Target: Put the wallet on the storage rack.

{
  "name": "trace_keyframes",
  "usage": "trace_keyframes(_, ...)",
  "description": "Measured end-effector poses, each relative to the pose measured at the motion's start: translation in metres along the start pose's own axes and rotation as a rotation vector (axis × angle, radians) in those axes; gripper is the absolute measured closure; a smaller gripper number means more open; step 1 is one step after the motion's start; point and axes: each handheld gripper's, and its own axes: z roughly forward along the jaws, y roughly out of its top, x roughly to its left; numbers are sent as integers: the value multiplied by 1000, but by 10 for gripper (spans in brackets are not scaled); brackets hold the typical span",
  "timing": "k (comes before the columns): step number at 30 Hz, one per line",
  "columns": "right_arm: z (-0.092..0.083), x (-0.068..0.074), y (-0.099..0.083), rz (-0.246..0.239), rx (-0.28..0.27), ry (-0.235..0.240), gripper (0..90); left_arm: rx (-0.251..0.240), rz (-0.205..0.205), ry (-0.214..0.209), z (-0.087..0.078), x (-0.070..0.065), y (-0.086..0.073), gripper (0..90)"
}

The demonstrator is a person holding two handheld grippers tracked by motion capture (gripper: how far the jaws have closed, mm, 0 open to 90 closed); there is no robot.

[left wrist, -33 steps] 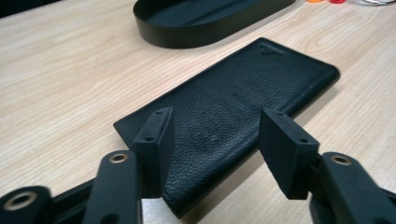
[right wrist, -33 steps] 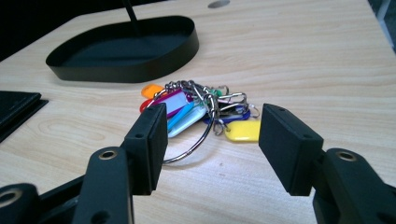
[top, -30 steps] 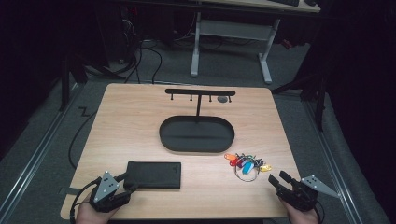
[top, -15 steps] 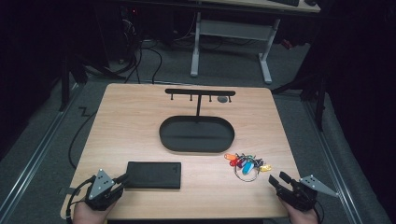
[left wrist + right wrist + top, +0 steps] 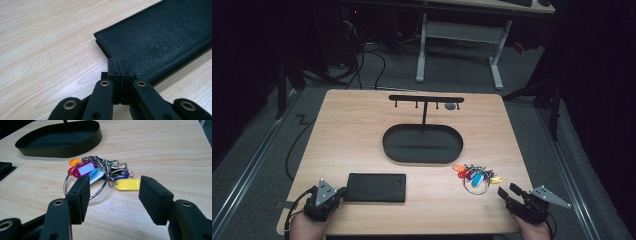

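At the near left corner of the table [image 5: 362,125], my left gripper [image 5: 121,63] has just been closing and now has its jaws clenched flat together with nothing between them, tips right at the near corner of the black leather wallet [image 5: 160,37]; I cannot tell whether they touch it. The wallet lies flat, near the front edge. At the near right, my right gripper [image 5: 113,192] stands released, jaws apart and empty, just short of the key ring [image 5: 86,183] with its coloured tags. The yellow tag [image 5: 127,184] lies nearest its gap. Beyond, the black oval tray [image 5: 60,151] sits mid-table.
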Motion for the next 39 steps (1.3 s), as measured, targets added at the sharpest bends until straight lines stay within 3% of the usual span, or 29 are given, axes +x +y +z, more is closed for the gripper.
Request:
trace_keyframes(6,1,0,-1,4,15,4,419,2,-1,-5,1,1,0,900)
trace_keyframes(14,3,2,-1,-6,25,10,414,1,3,-47,0,-1,-3,900)
trace_keyframes(24,12,3,3,4,25,25,399,1,75,-104,-5,-26,-2,889)
trace_keyframes(27,17,6,5,-3,30,33,395,0,128,-134,-8,-41,0,878)
trace_keyframes(35,23,8,8,-19,32,52,391,-17,181,-180,-15,-59,3,851)
trace_keyframes(39,23,8,9,-21,31,54,391,-39,176,-175,-21,-59,5,846)
